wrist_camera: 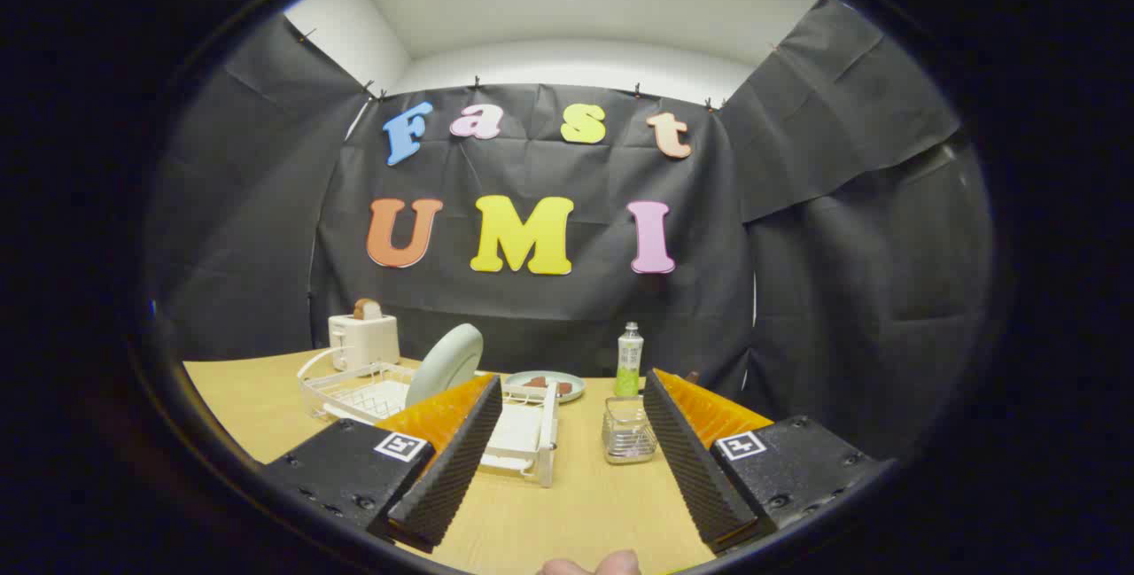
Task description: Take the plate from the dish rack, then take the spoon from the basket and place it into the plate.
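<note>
Your gripper [567, 446] hangs above the table [549, 513] with its 2 fingers spread wide and nothing between them. The job looks unstarted: the plate [446, 364] stands on edge, leaning, in the dish rack [354, 393], at about 11 o'clock from the gap between your fingers, just beyond the tip of the finger on that side. The basket [628, 431] sits at about 1 o'clock, close inside the other finger; its wire sides hide whatever is in it, so I cannot tell how the spoon lies.

The plate comes first. Swing toward 11 o'clock and come at the plate's upper rim, with 1 finger on each face of it. Because it stands on edge, turn your wrist so the gap lines up with the rim rather than across the broad face. Close only when both fingers overlap the rim well, then lift straight up out of the wires before drawing it back, or the rack may drag along with it.

Mind the toaster [363, 338] at 11 o'clock behind the rack, and the small dish [545, 384] and bottle [629, 361] at 12 o'clock. Set the plate flat on bare table near you, leaving room to reach the basket afterward.
</note>
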Tool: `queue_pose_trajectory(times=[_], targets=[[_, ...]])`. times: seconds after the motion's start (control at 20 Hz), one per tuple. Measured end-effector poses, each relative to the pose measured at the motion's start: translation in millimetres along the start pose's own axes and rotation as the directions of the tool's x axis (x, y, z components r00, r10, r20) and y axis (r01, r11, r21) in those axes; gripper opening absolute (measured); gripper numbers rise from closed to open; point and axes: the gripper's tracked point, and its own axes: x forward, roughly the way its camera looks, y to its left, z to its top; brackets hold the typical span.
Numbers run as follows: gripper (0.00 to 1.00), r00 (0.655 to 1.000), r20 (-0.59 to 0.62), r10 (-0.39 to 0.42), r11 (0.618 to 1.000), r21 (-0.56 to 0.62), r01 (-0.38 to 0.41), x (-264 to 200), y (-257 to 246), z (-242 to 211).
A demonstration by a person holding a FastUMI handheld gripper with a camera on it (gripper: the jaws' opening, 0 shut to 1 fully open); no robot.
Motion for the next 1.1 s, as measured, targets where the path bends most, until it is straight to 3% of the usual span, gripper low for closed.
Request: queue_pose_trajectory(times=[0.9, 1.1], targets=[[1.0, 0.998, 0.035, -0.05, 0.997, 0.053, 0.048, 6, -11, 20], [1.0, 1.0, 0.004, -0.026, 0.998, 0.06, 0.026, 20, -3, 31]])
